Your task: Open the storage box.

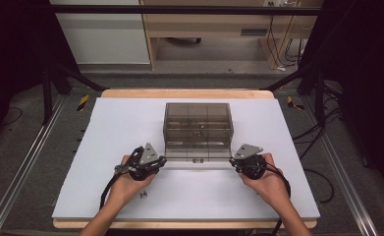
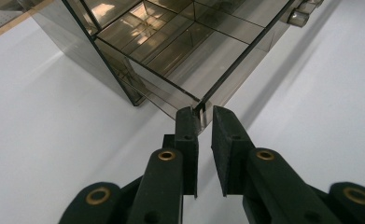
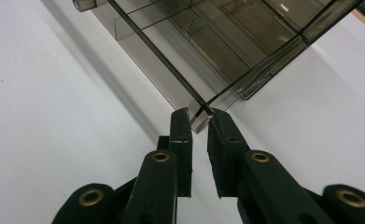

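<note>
Two bare forearms reach in from the near edge of a white table [image 1: 106, 128]. Each hand holds a black two-jaw gripper, angled inward toward a box between them.

The box is a smoky, see-through plastic organizer box [image 1: 198, 123], rectangular, with thin partition walls dividing it into compartments. It sits at the middle of the table. Its hinged lid [image 1: 197, 158] is folded down toward the person, a flat clear panel with small latch tabs along its front edge.

The left hand [image 1: 125, 184] rests low on the table, wrist bent inward. The left gripper [image 2: 200, 116] points at the lid's left front corner. Its matte black jaws are nearly closed and pinch that thin corner between their tips.

The right hand [image 1: 268, 184] mirrors this pose. The right gripper [image 3: 200, 117] has its jaws drawn close together, clamped on the lid's right front corner.

Each gripper carries a grey three-cornered plate on top, and a dark cable trails back along each forearm.
</note>
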A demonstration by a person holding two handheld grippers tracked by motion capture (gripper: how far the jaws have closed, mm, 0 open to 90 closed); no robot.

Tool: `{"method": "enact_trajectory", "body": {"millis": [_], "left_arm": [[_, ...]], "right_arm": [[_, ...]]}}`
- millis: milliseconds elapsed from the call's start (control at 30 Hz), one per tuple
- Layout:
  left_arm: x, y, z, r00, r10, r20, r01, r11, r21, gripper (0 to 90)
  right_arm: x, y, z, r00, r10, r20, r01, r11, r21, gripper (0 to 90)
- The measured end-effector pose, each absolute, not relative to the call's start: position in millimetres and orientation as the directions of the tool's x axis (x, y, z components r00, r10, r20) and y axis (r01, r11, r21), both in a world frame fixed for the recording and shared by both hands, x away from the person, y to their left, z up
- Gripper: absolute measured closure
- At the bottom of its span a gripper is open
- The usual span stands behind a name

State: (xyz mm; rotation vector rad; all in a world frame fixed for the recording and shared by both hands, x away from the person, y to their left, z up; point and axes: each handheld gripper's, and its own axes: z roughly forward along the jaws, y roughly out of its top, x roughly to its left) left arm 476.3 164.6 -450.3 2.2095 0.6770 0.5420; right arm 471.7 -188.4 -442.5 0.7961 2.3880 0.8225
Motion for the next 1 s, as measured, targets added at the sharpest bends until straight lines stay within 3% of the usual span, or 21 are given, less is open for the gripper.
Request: {"method": "enact_trajectory", "body": {"millis": [667,767,867,1000], "left_arm": [[474,164,-456,0.777,0.609,0.159,0.295,-0.576,0.762,79.1],[475,164,-457,0.776,0.607,0.171,0.294,-0.588,0.754,69.0],[474,170,-455,0.769,0.616,0.170,0.300,-0.583,0.755,61.9],[471,176,-448,0.774,0.608,0.175,0.298,-0.594,0.747,52.7]], "right_arm": [[469,-191,-446,-0.710,0.659,-0.247,0.361,0.643,0.675,80.6],[469,-191,-448,-0.714,0.660,-0.235,0.362,0.635,0.683,72.8],[468,-193,-448,-0.705,0.670,-0.232,0.372,0.628,0.683,55.0],[463,-197,-446,-0.694,0.686,-0.217,0.380,0.606,0.699,46.9]]}}
